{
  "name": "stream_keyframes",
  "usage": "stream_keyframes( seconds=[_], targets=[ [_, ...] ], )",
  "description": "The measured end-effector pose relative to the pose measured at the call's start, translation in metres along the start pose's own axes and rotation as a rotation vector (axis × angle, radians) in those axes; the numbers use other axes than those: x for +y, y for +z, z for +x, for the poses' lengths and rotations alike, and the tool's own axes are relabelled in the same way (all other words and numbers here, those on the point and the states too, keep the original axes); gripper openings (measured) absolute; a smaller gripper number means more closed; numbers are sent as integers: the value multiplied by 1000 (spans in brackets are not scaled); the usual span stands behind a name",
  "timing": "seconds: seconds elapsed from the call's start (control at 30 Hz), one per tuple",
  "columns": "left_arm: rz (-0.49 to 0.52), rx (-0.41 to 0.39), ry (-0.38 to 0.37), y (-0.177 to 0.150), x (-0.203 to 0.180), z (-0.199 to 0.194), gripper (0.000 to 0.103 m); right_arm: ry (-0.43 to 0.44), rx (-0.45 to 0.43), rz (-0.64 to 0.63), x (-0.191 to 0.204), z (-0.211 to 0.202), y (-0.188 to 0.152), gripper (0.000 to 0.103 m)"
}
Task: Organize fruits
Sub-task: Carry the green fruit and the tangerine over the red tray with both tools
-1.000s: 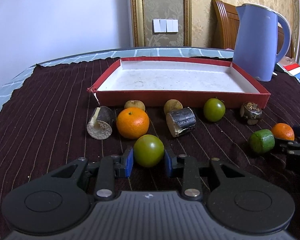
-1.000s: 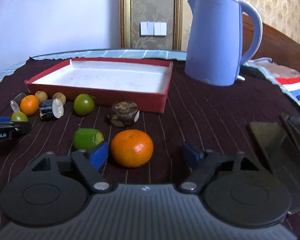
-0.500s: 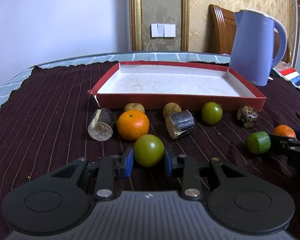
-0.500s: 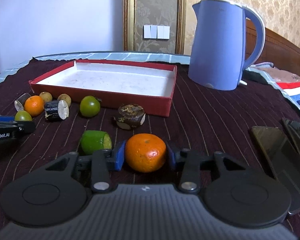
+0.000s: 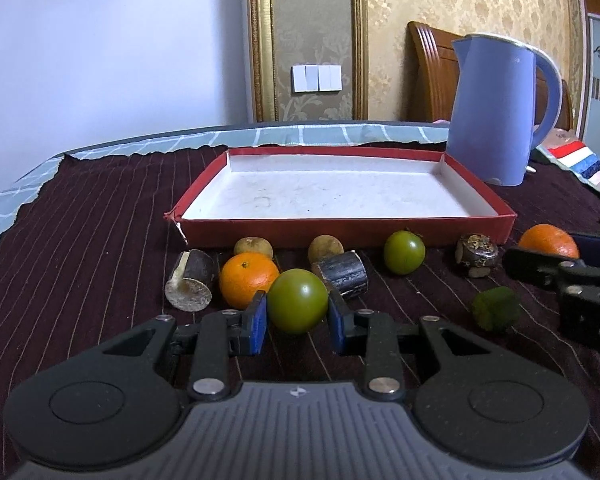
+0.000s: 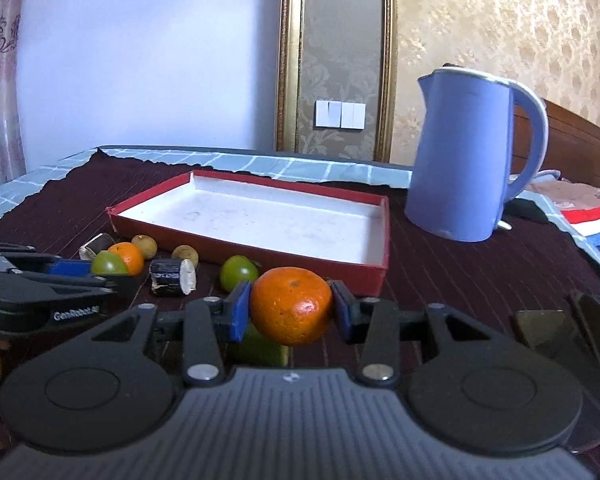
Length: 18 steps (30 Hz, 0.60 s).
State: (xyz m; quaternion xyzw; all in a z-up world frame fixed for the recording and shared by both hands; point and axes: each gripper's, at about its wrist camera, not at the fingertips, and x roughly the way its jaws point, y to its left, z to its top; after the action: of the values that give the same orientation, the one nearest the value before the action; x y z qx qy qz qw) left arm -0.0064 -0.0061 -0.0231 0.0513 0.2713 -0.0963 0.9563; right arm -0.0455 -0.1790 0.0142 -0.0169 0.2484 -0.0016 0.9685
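Note:
My left gripper [image 5: 298, 322] is shut on a round green fruit [image 5: 298, 300] and holds it above the dark cloth. My right gripper [image 6: 291, 314] is shut on an orange [image 6: 291, 305], lifted above a cut green fruit [image 6: 260, 350]. The red tray [image 5: 340, 230] with a white floor stands empty beyond. In front of it lie another orange [image 5: 246, 278], two brown round fruits [image 5: 253, 247], two dark sugarcane pieces [image 5: 190, 284], a second green fruit [image 5: 404, 252] and a dark knobbly piece [image 5: 476, 250].
A blue kettle [image 5: 498, 108] stands to the right behind the tray. Dark flat objects [image 6: 572, 320] lie at the right in the right wrist view. A striped cloth [image 5: 580, 164] lies at the far right. The table's left edge [image 5: 4, 208] is near.
My right gripper closed on the orange and lifted it. My left gripper, holding the green fruit throughout, rose off the cloth.

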Motion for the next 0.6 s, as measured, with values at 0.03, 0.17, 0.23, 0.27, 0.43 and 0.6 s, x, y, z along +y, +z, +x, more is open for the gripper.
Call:
stream_keyframes(
  seconds=[0.03,0.17,0.23,0.27,0.43,0.6],
  targets=[
    [-1,3,4,1,0,2,31,5,3,4,1,3,0,40],
    [-18,14,3,7,4,9,31,-4,11,6,6,11,0,40],
    [-22,10,5,12,7,11,31,-10,10,13,6,16,3,40],
    [-22,5,8,14,8,12,31,-13,7,18,5,17,5,40],
    [-9,-15,-7,25,9,14,31,-21,-5,33,2,24,15,40],
    [1,-12,-11,34,5,19,31,-15,-9,44,0,33,25,40]
  ],
)
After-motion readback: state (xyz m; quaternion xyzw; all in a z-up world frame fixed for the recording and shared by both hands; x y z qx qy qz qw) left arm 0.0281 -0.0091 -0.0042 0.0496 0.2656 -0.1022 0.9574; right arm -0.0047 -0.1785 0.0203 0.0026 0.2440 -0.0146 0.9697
